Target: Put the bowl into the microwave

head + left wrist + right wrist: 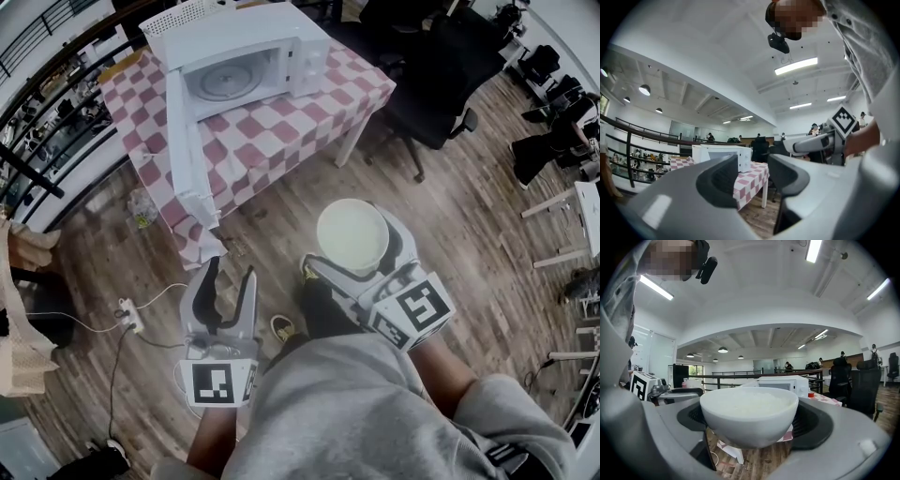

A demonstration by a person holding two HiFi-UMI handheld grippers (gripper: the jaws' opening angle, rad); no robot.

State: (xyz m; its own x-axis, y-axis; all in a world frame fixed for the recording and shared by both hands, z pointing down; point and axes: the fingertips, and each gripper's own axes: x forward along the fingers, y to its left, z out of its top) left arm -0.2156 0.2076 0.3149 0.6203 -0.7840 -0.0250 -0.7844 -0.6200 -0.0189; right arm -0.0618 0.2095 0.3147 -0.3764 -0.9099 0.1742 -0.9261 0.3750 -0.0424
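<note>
The job is partly done. On the left, the microwave stands on the checked table with its door swung wide and the glass plate inside bare, so the way in is ready. The bowl is not yet inside: it is out over the wooden floor, well apart from the table. By my judgement, what is left is carrying it across, setting it on the glass plate and letting go.

The left gripper points level toward the table. Its jaws are spread about halfway, with nothing between them and nothing touched. To its right, the right gripper has its jaws pressed against opposite sides of the white bowl, holding it upright with the rim level.
</note>
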